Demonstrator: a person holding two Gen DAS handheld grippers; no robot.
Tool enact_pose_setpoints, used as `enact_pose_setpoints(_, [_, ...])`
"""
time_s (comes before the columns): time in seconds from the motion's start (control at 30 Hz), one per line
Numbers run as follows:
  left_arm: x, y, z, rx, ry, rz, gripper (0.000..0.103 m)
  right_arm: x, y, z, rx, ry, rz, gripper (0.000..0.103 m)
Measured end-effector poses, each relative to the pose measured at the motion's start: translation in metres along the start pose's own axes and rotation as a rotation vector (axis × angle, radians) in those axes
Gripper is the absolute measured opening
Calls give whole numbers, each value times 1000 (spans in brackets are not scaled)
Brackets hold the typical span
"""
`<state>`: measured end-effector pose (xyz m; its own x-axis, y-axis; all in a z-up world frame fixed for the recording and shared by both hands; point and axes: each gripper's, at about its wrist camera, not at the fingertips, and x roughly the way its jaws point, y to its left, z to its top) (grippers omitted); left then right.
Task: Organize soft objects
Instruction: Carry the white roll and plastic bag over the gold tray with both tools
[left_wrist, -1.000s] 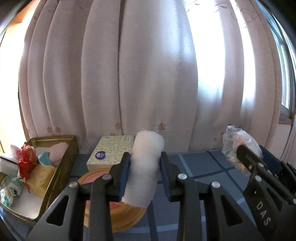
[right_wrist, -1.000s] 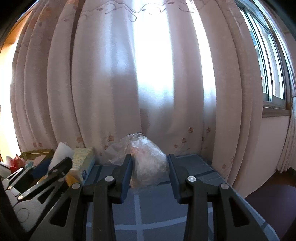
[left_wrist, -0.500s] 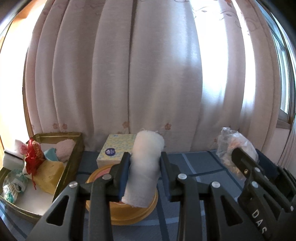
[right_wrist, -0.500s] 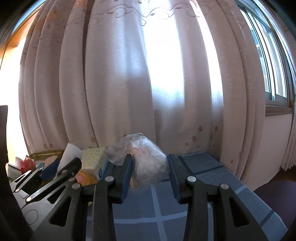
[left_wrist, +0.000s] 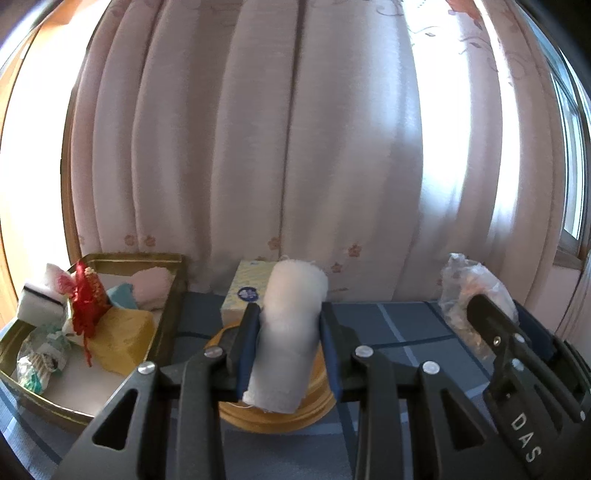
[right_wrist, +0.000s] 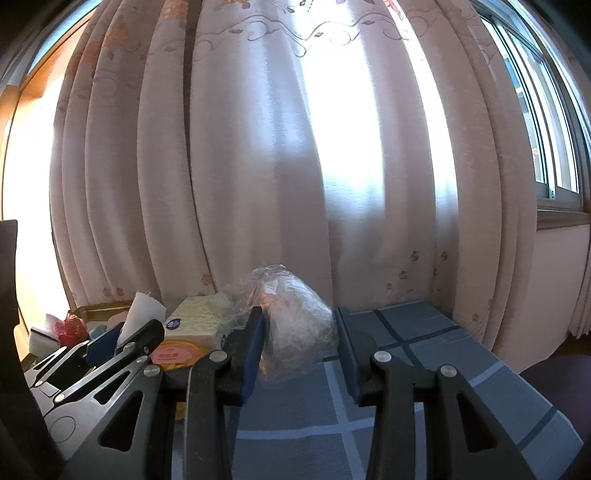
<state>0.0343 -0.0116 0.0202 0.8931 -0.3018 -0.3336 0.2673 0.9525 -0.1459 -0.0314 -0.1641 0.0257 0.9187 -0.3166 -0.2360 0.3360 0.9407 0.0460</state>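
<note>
My left gripper (left_wrist: 288, 332) is shut on a rolled white towel (left_wrist: 288, 332), held upright above the table. My right gripper (right_wrist: 299, 332) is shut on a crumpled clear plastic bag (right_wrist: 295, 317); the bag also shows at the right of the left wrist view (left_wrist: 469, 288). A gold metal tray (left_wrist: 168, 328) at the left holds soft items: a yellow sponge (left_wrist: 122, 339), a red knitted piece (left_wrist: 86, 299), a pink cloth (left_wrist: 153, 288), a white sponge (left_wrist: 40, 302). The left gripper with the towel shows at the left of the right wrist view (right_wrist: 142, 314).
A tissue box (left_wrist: 243, 291) stands behind a round yellow tin (left_wrist: 273, 417) under the towel. The table has a blue checked cloth (right_wrist: 406, 369). Pink curtains (left_wrist: 295, 147) hang close behind. A window (right_wrist: 546, 129) is at the right.
Both grippers have swung left and risen a little with their loads; the tray sits more fully in the left wrist view. Grips are unchanged.
</note>
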Motion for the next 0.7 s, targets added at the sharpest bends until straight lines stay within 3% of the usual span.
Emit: enact_pose_setpoints(0.7, [-22,45,-5,-15,-38,44,31,-13,22,-4,-2,-26,46,41])
